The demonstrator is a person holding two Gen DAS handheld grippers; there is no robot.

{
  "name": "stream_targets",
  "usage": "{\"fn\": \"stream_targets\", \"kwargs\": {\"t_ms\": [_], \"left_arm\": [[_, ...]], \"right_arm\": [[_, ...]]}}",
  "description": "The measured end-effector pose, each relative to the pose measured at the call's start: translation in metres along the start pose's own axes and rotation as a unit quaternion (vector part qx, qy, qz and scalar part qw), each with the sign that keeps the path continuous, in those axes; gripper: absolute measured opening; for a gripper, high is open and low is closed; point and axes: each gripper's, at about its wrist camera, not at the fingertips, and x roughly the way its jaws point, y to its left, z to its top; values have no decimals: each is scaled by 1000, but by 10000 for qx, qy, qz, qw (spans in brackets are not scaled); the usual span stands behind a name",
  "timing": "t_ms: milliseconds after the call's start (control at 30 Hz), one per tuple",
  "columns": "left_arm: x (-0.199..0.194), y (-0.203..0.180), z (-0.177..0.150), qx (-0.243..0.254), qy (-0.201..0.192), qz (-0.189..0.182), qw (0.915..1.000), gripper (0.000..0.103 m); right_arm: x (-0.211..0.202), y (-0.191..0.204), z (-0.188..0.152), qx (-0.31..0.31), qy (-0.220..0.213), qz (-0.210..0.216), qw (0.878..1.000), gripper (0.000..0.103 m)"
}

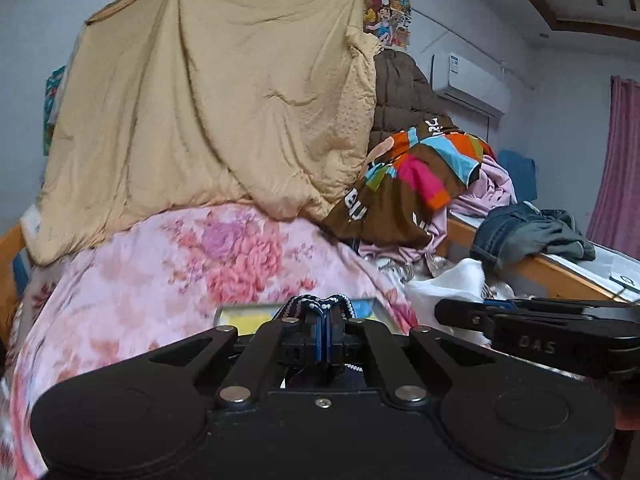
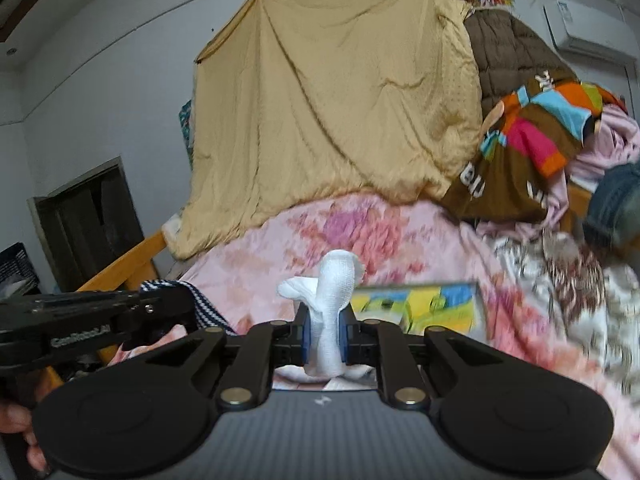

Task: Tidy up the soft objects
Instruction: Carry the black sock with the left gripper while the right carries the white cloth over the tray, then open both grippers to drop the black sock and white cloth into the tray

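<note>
My left gripper is shut on a navy and white striped knit cloth, whose folded edge pokes up between the blue pads. The same striped cloth shows at the left of the right wrist view, beside the left gripper. My right gripper is shut on a white gauze cloth that stands up in a bunched column between the pads. In the left wrist view the right gripper reaches in from the right edge, level with mine. Both grippers hang above a pink floral quilt.
A tan blanket hangs on the wall behind the bed. A brown multicoloured garment, pink clothes and jeans pile up at the right on a wooden bed rail. A yellow-blue picture book lies on the quilt.
</note>
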Motion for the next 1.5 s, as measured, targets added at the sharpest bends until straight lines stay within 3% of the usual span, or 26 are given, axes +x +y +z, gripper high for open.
{"fn": "stream_targets", "kwargs": {"t_ms": [300, 467, 733, 1100, 1500], "left_arm": [[124, 7, 25, -101, 141, -187, 9997, 1], [199, 14, 17, -195, 276, -284, 9990, 1], [291, 20, -11, -392, 667, -392, 9962, 1], [341, 18, -60, -871, 1234, -461, 9875, 2], [349, 10, -90, -747, 1551, -492, 9838, 8]], "right_arm": [[98, -54, 13, 282, -233, -624, 9974, 16], [143, -81, -1, 193, -210, -931, 9952, 16], [205, -120, -21, 136, 63, -950, 9954, 16], [236, -139, -50, 191, 721, -860, 9935, 18], [244, -151, -65, 339, 1047, -928, 9896, 24]]}}
